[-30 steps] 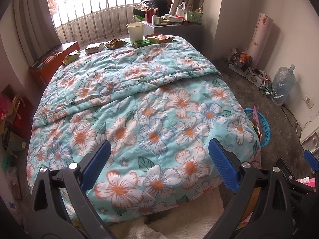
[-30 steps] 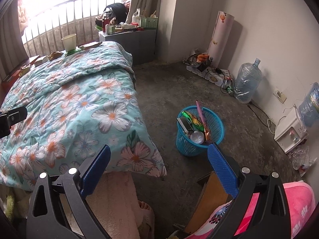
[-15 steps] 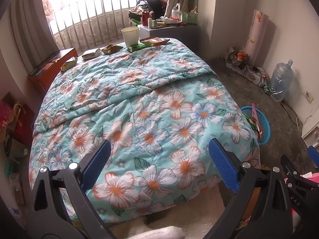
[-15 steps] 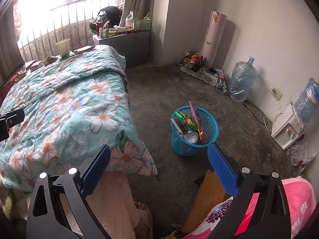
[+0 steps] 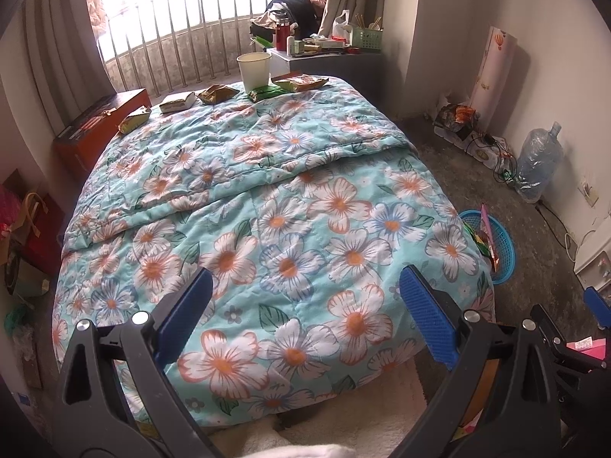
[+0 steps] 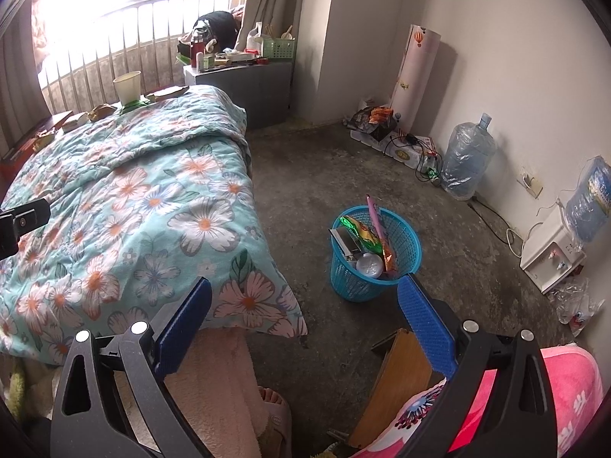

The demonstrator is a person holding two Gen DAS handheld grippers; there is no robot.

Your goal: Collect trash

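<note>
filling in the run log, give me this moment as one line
phase: approach | left gripper: open, empty | right gripper: open, empty | paper cup, wrappers: far end of bed | blue basket: on floor, holds trash

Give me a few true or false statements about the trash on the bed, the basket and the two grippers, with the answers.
1. The paper cup stands upright at the far end of the bed. True.
2. The blue basket is empty. False: it already holds wrappers and other trash.
3. Both the left gripper and the right gripper are open and hold nothing. True.
4. The snack wrappers lie on the floor beside the basket. False: they lie on the quilt near the cup.
5. The basket sits on the bed. False: it stands on the floor.
</note>
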